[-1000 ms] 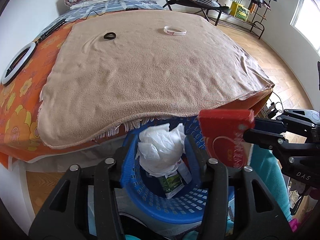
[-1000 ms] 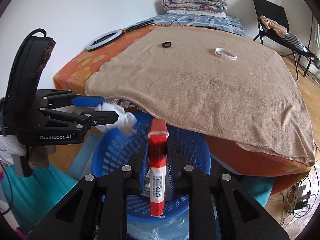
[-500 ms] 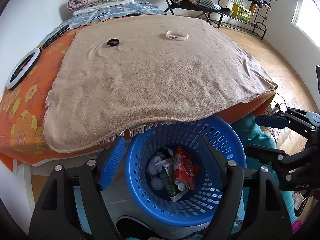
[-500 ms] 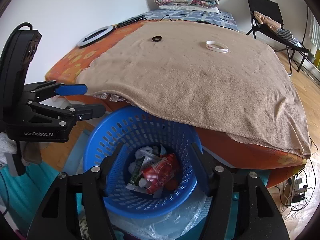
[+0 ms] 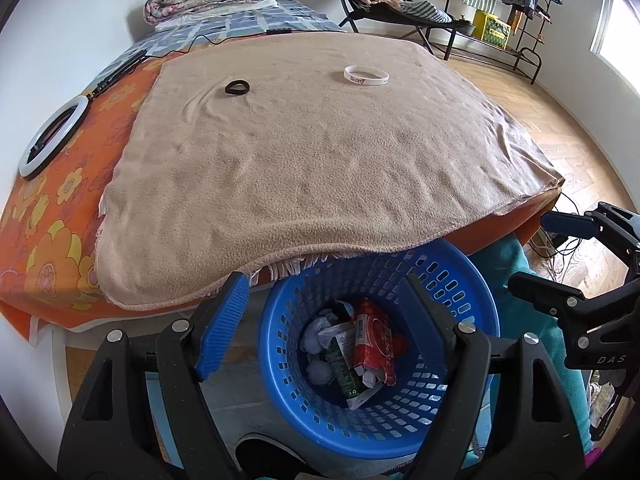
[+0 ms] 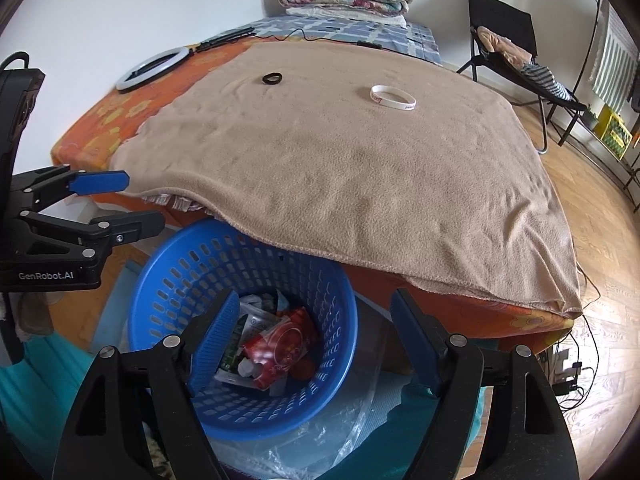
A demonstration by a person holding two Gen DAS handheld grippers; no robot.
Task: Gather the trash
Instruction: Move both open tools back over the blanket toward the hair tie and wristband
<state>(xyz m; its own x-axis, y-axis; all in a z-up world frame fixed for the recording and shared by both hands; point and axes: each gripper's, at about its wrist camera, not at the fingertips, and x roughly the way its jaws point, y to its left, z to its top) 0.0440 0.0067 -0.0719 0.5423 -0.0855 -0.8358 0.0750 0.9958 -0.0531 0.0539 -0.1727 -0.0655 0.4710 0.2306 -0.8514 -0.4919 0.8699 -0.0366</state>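
Both the left tool point(image 5: 320, 320) and right tool point(image 6: 312, 340) are held wide, empty, above the blue basket point(image 5: 472, 280). The white wristband point(image 5: 366, 75) and black ring point(image 5: 237, 88) could be mistaken for trash.

Basket point(image 5: 472, 304) on floor at bed's point(image 5: 60, 216) near edge, 6 o'clock, rim partly under blanket point(image 5: 320, 152) overhang. Trash point(image 5: 356, 352) in basket. On blanket: wristband point(image 5: 366, 75) at 1 o'clock, hair tie point(image 5: 237, 88) at 11 o'clock. Ring light point(image 5: 52, 136) at 10 o'clock on bed.

The left hand-held gripper point(image 5: 324, 332) has its jaws spread wide (nothing between them). The right hand-held gripper point(image 6: 316, 344) is likewise wide and empty, beside it.
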